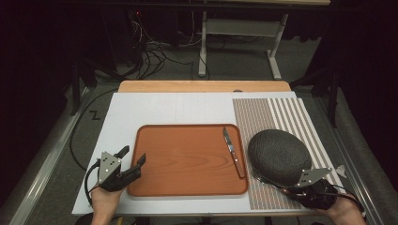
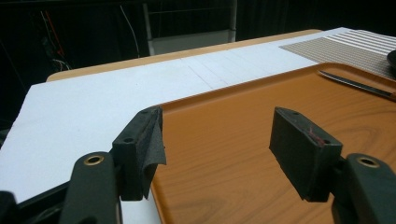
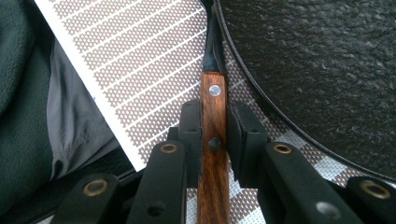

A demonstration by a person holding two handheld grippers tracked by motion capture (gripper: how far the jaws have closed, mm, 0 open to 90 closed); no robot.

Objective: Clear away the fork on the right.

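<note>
Right tool [image 3: 214, 140] is pinching a wooden-handled utensil [image 3: 214, 121], its two black pads pressing on either side of the brown riveted handle. Whether the utensil is a fork or something else cannot be told, since its dark neck is running under the rim of a dark, rough-textured round plate [image 3: 317, 70]. In the high view the right tool [image 1: 293, 187] is sitting at the near right of the counter, on a brown and white striped placemat [image 1: 263, 117], with the plate [image 1: 279, 154] just beyond it and metal tines [image 1: 256, 175] poking out from under the plate's near left edge.

Left tool [image 2: 215, 140] is hanging with its jaws spread wide and nothing between them, one pad over the white counter [image 2: 84, 107] and the other over the near left corner of an orange-brown rectangular wooden tray [image 2: 233, 154]. In the high view the left tool [image 1: 133, 161] is lying at the tray's [image 1: 187, 159] left edge, held by a hand coming in from the bottom.

On the right side of the tray a table knife with a metal blade and wooden handle [image 1: 233, 152] is lying lengthwise, well apart from the left tool and close to the plate.
</note>
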